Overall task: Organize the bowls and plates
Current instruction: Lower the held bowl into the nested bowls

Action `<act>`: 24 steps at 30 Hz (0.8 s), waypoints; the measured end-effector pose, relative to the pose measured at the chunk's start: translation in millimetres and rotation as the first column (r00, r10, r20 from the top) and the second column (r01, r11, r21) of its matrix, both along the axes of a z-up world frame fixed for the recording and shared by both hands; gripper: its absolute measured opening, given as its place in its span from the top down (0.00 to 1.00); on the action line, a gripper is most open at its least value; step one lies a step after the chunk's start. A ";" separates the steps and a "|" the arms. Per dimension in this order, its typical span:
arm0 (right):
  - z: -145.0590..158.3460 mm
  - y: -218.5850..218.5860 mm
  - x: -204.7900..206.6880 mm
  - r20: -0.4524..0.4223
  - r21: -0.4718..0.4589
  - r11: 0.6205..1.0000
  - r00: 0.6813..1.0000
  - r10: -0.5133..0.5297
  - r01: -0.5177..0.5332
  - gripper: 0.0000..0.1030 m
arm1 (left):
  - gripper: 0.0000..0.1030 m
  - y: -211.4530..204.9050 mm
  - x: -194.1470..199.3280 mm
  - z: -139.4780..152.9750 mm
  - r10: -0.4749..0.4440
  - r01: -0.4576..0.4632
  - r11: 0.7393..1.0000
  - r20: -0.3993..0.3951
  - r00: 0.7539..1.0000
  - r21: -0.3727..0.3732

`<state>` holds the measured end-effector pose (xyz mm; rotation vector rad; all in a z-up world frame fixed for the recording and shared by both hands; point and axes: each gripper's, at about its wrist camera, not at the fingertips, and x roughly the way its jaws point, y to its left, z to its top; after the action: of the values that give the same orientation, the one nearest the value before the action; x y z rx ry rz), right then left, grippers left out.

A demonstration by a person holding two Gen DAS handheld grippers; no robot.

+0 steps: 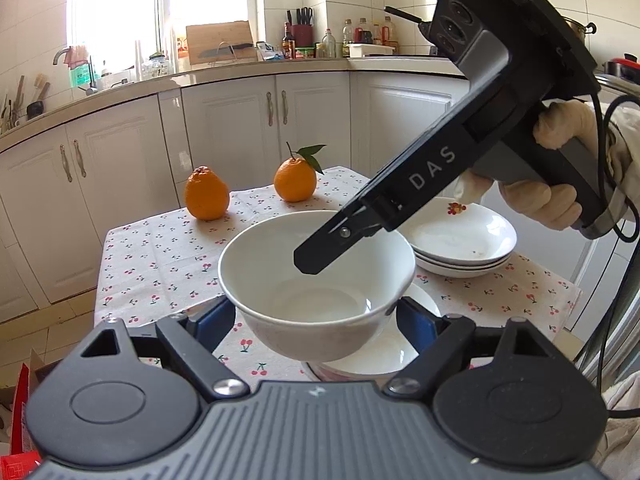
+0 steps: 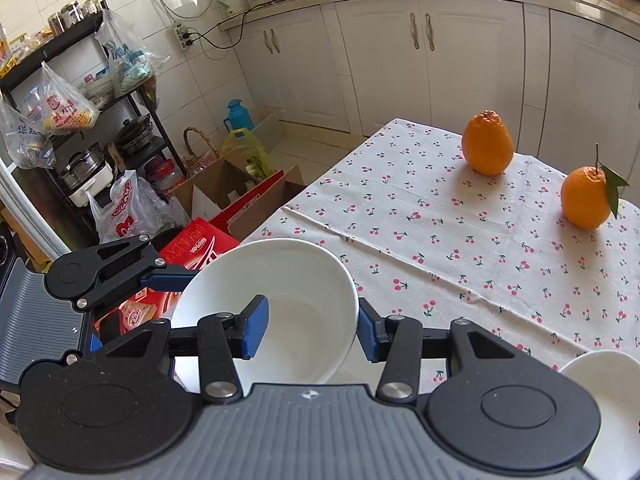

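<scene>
A white bowl (image 1: 316, 276) is held in the air over the cherry-print table (image 1: 160, 264). My left gripper (image 1: 316, 316) grips it from both sides with its blue pads, above a second white bowl (image 1: 380, 356) on the cloth. My right gripper (image 2: 310, 330) straddles the same bowl's (image 2: 280, 304) rim, one blue pad inside and one outside; its black fingers (image 1: 320, 254) reach into the bowl in the left wrist view. A stack of white plates (image 1: 464, 240) sits at the right of the table; a plate edge (image 2: 600, 392) shows in the right wrist view.
Two oranges (image 1: 206, 194) (image 1: 295, 180) stand at the far side of the table; they also show in the right wrist view (image 2: 487, 143) (image 2: 586, 197). White cabinets (image 1: 240, 120) lie behind. Boxes and bags (image 2: 224, 200) crowd the floor beside a black shelf (image 2: 80, 100).
</scene>
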<state>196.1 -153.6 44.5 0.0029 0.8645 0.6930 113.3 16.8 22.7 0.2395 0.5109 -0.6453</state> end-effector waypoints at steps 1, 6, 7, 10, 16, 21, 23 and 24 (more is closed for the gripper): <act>-0.8 -3.1 -2.1 -0.001 -0.001 1.000 1.000 -0.007 0.007 0.49 | 0.15 -2.1 -0.9 -0.9 -0.007 0.007 1.000 -0.003 1.000 -0.002; -5.2 -14.4 -12.1 -0.007 -0.007 0.999 0.999 -0.040 0.040 0.49 | 0.15 -11.5 -3.1 -5.2 -0.035 0.034 0.999 -0.015 0.999 -0.009; -6.1 -16.1 -13.2 -0.007 -0.010 0.999 0.999 -0.045 0.045 0.49 | 0.15 -13.6 -2.9 -6.3 -0.038 0.038 0.999 -0.016 0.999 -0.009; -9.5 -20.8 -14.4 -0.011 -0.014 0.998 0.998 -0.061 0.060 0.49 | 0.15 -18.4 -3.5 -9.8 -0.045 0.045 0.999 -0.024 0.999 -0.008; -18.5 -24.1 -15.3 -0.021 -0.023 0.997 0.997 -0.072 0.072 0.48 | 0.15 -21.9 -1.5 -16.8 -0.052 0.052 0.999 -0.047 0.998 0.002; -22.1 -24.3 -14.3 -0.028 -0.024 0.997 0.997 -0.074 0.073 0.48 | 0.15 -22.6 0.1 -19.6 -0.051 0.051 0.999 -0.058 0.997 0.002; -23.3 -23.6 -13.7 -0.028 -0.029 0.997 0.997 -0.074 0.073 0.48 | 0.15 -22.4 0.8 -19.8 -0.051 0.051 0.999 -0.060 0.997 0.000; -23.7 -23.1 -13.8 -0.028 -0.031 0.997 0.997 -0.075 0.074 0.48 | 0.15 -22.7 0.7 -19.9 -0.052 0.052 0.999 -0.060 0.997 0.000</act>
<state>182.3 -176.7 20.8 0.0179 0.8981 0.6115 114.0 -5.9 2.7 0.2359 0.5642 -0.7043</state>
